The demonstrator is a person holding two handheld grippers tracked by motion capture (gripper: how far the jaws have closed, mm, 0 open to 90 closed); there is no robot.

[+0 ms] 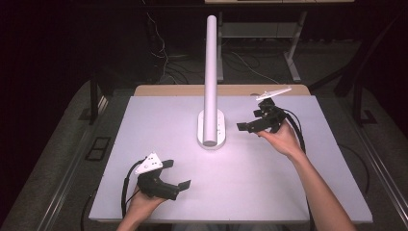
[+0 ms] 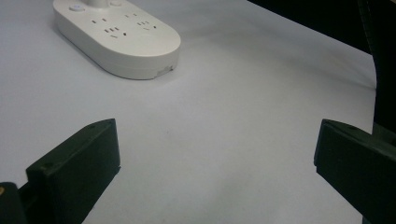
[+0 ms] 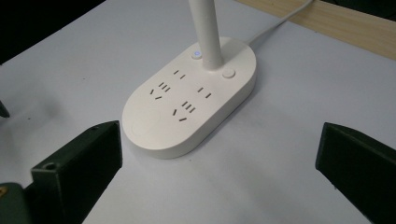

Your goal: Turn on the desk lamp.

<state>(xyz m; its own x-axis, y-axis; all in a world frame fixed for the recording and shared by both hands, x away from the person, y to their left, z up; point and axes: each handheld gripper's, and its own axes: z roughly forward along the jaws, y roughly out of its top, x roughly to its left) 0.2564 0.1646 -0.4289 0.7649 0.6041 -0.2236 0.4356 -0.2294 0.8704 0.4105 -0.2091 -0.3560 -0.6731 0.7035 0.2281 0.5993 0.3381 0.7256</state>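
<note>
One oval socket base [image 3: 187, 105] runs lengthwise toward the table's far edge.

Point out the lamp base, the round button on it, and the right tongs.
lamp base [image 3: 154, 135], right gripper view, bare front top.
round button [image 3: 229, 73], right gripper view, its centre.
right tongs [image 1: 257, 121], high view, midway between fingertips.

One lamp base [image 3: 187, 109] with four sockets, two buttons; one table [image 1: 250, 187]; two grippers.

High view looks down; both gripper views share the lamp base [image 3: 189, 105].
</note>
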